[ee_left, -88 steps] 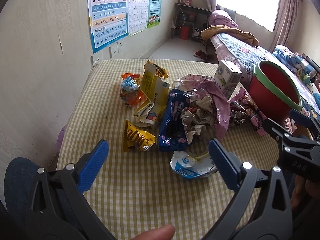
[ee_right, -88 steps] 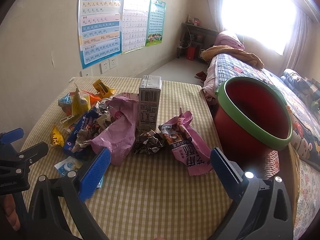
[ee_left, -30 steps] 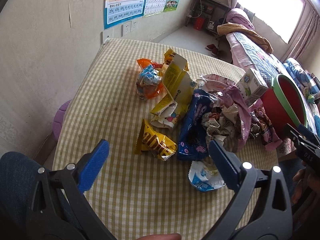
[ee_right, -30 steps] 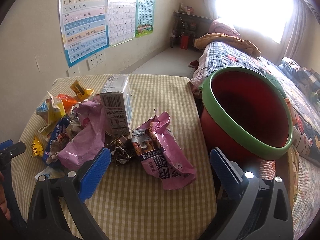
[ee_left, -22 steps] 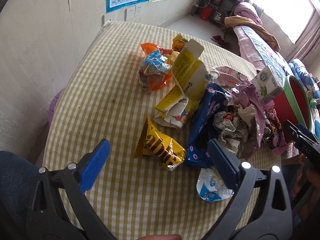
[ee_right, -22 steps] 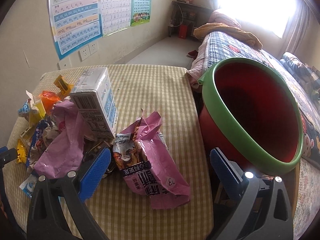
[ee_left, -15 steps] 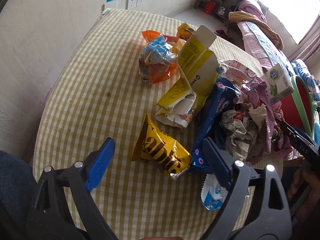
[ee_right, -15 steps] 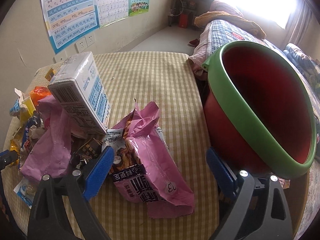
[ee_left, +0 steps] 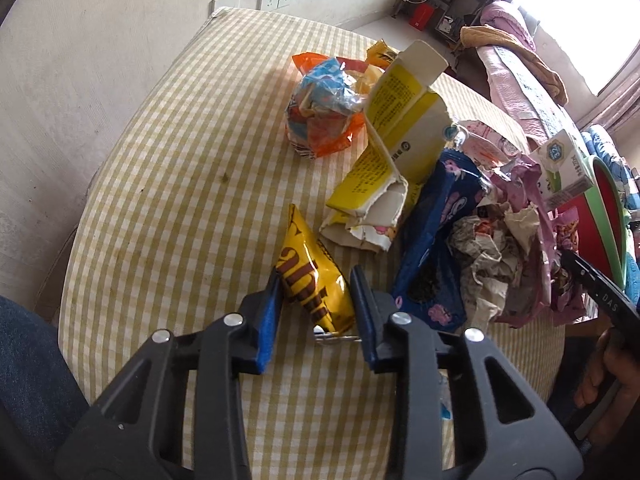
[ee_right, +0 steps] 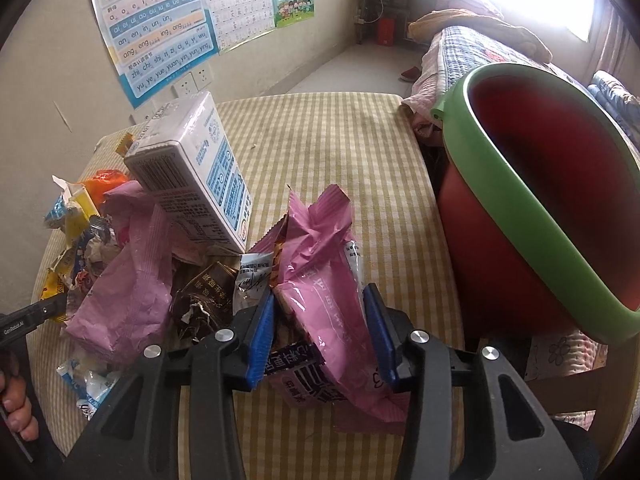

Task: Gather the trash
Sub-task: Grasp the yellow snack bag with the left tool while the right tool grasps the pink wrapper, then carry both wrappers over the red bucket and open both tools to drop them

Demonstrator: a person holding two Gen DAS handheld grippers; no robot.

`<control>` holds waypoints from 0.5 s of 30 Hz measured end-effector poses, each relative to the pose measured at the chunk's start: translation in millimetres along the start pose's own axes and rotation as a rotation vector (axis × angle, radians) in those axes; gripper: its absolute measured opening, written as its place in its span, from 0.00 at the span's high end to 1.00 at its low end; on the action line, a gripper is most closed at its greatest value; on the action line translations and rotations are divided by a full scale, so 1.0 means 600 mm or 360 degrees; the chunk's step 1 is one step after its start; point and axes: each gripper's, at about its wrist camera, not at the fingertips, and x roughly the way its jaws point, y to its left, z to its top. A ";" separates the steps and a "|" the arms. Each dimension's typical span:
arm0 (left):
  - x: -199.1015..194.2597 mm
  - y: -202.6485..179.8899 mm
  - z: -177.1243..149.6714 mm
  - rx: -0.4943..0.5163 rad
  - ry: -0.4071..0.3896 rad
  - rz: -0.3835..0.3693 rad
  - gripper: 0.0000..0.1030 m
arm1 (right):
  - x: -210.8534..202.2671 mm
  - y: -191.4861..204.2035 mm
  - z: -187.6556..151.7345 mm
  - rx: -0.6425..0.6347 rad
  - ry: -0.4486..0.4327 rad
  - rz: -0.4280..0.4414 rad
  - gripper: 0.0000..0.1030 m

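In the left wrist view my left gripper [ee_left: 316,284] has its blue pads on both sides of a yellow snack packet [ee_left: 312,276] lying on the checked tablecloth [ee_left: 180,184]; the jaws are closed against it. In the right wrist view my right gripper [ee_right: 320,300] has its pads on both sides of a pink snack bag [ee_right: 320,276]; the jaws are closed against it. A red bucket with a green rim [ee_right: 532,200] stands just off the table's right edge.
More trash lies between the grippers: a torn yellow carton [ee_left: 400,152], an orange-blue wrapper [ee_left: 328,112], a dark blue bag [ee_left: 440,236], crumpled paper [ee_left: 492,256], a milk carton [ee_right: 196,172], a pink wrapper [ee_right: 132,280]. A wall runs along the left; a bed [ee_right: 480,48] lies behind.
Both grippers moved forward and down to the table and narrowed from wide open, the left around the yellow packet, the right around the pink bag.
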 end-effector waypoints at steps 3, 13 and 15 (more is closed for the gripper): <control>-0.017 -0.002 0.000 0.0008 -0.0037 -0.0007 0.72 | -0.018 0.000 0.003 0.0005 -0.0039 0.0001 0.60; -0.106 -0.033 -0.005 0.0148 -0.0200 0.0013 0.73 | -0.107 -0.016 -0.007 0.0076 -0.0179 0.0058 0.60; -0.125 -0.048 -0.001 0.0193 -0.0233 -0.0001 0.73 | -0.127 -0.022 -0.010 0.0091 -0.0209 0.0065 0.60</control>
